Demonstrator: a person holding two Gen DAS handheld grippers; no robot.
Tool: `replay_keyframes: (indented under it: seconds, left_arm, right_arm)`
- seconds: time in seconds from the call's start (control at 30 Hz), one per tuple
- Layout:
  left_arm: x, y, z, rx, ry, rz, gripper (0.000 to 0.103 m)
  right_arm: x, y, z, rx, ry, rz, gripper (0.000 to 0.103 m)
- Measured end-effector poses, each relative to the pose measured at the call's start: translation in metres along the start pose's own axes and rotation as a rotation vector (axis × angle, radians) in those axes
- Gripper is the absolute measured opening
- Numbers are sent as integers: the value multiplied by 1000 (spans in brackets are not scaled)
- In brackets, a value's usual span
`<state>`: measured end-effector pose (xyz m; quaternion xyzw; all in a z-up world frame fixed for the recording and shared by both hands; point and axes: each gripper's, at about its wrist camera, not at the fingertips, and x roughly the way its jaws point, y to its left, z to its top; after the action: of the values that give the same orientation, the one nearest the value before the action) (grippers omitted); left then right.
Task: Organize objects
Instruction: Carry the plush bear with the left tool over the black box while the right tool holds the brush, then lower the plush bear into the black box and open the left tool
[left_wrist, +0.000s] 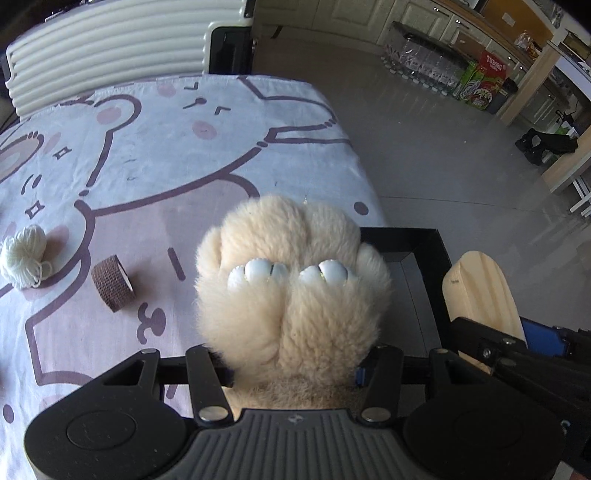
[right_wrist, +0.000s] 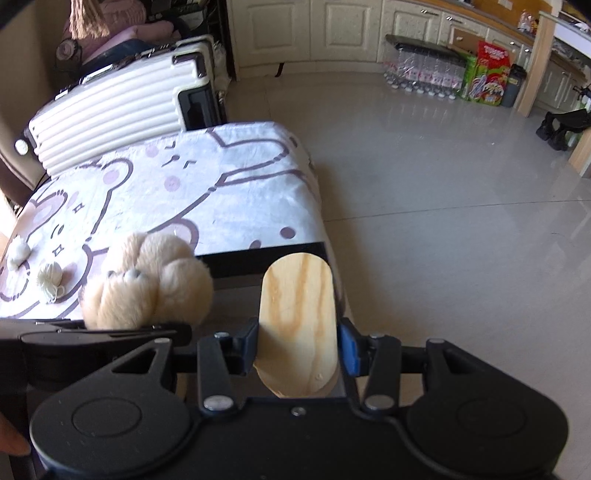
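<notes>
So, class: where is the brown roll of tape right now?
In the left wrist view, the brown roll of tape lies on the bear-print cloth, left of the plush toy, just right of the white yarn ball.

Wooden board (right_wrist: 298, 317) between closed jaws

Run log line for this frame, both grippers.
left gripper: shut on plush toy | right gripper: shut on wooden board | both over black tray
</notes>
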<state>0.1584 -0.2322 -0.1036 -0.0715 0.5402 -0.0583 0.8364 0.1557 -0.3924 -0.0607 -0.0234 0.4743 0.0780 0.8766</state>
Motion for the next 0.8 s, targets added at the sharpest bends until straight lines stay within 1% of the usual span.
replay_keyframes:
  seconds: [0.1, 0.2, 0.23, 0.33, 0.4, 0.43, 0.5, 0.53, 0.63, 0.67, 0.8]
  left_arm:
    - [0, 3, -3, -34, 27, -4, 53]
    - [0, 4, -7, -73, 47, -21, 54]
    - [0, 4, -8, -82, 50, -22, 56]
    - [-2, 3, -8, -82, 54, -30, 59]
    - [-7, 2, -6, -71, 41, -34, 62]
    - [-11, 1, -5, -65, 28, -37, 65]
    - [-20, 0, -2, -44, -3, -44, 77]
    - [-26, -2, -1, -27, -28, -24, 87]
    - [-37, -2, 3, 22, -88, 30, 89]
    - [-37, 0, 4, 21, -90, 38, 89]
    - [-34, 18, 8, -41, -60, 45, 89]
  right_arm:
    - [6, 6, -1, -20, 28, 13, 46]
    - [9, 7, -2, -12, 46, 5, 46]
    - [10, 5, -3, -4, 51, 6, 46]
    - [10, 2, -5, 14, 59, 1, 46]
    - [10, -1, -6, 33, 64, 2, 46]
    - [10, -3, -6, 42, 66, 1, 46]
    - [10, -8, -6, 66, 65, -1, 46]
    - [9, -10, -6, 81, 63, 1, 46]
    - [9, -14, -5, 108, 61, 9, 46]
    - [10, -13, -5, 107, 62, 11, 46]
    - [17, -2, -4, 68, 85, 10, 46]
